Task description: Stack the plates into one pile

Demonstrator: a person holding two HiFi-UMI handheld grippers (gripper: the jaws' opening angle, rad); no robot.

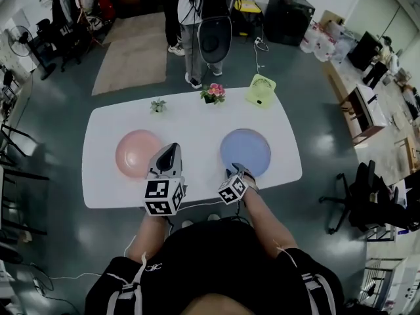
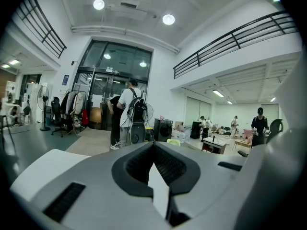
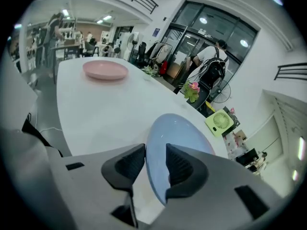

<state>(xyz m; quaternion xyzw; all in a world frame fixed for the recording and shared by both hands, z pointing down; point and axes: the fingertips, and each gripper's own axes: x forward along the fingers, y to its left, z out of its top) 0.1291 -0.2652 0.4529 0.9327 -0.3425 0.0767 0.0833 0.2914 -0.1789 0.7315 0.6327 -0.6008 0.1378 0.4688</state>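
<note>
A pink plate (image 1: 138, 153) lies on the left half of the white table (image 1: 190, 126), and a blue plate (image 1: 247, 151) lies on the right half. My right gripper (image 1: 237, 171) is at the blue plate's near rim. In the right gripper view its jaws (image 3: 155, 150) stand open, with the blue plate's (image 3: 182, 131) rim in the gap and the plate flat on the table. The pink plate (image 3: 105, 70) shows far off at the left. My left gripper (image 1: 172, 148) hovers beside the pink plate's right edge, its jaws (image 2: 154, 147) shut and holding nothing.
Along the table's far edge stand a small green plant (image 1: 157, 105), a pot of pink flowers (image 1: 213, 94) and a green fan (image 1: 260, 89). A person (image 1: 197, 31) stands just behind the table. An office chair (image 1: 357, 195) is off to the right.
</note>
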